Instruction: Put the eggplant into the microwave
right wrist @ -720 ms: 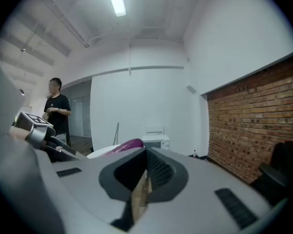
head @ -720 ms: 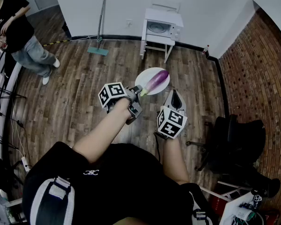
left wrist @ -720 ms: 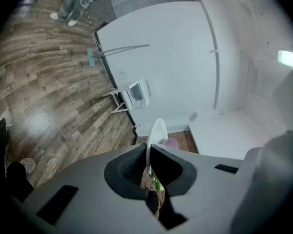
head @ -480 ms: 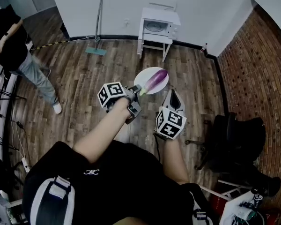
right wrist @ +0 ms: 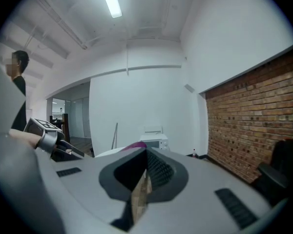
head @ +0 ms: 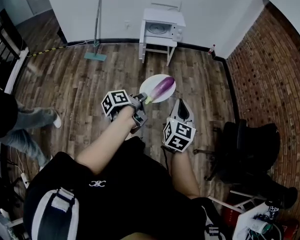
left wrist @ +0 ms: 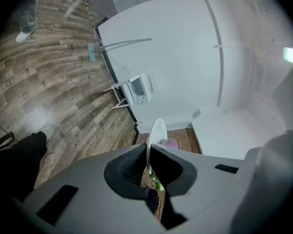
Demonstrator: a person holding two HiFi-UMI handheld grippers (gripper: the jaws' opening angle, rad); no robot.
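Observation:
A purple eggplant [head: 161, 87] with a green stem lies on a white plate [head: 153, 81]. My left gripper [head: 142, 98] is shut on the plate's near rim and holds it level above the wood floor. In the left gripper view the plate [left wrist: 156, 130] shows edge-on between the jaws [left wrist: 147, 155], with the eggplant [left wrist: 170, 143] behind it. My right gripper [head: 182, 105] hangs just right of the plate, shut and holding nothing; in its own view [right wrist: 146, 153] the eggplant [right wrist: 133, 146] peeks over the jaws. The microwave [head: 161, 28] sits on a small white table [head: 156, 41] by the far wall, door shut.
A mop [head: 95, 33] leans on the wall left of the table. A small bottle [head: 211, 49] stands by the brick wall [head: 275, 79]. A black chair [head: 247, 151] is at my right. A person [head: 10, 121] walks at the left edge.
The bystander has walked from the far upper left down to the left edge. The view has shifted slightly; my left gripper keeps hold of the plate, and both grippers sit much as before.

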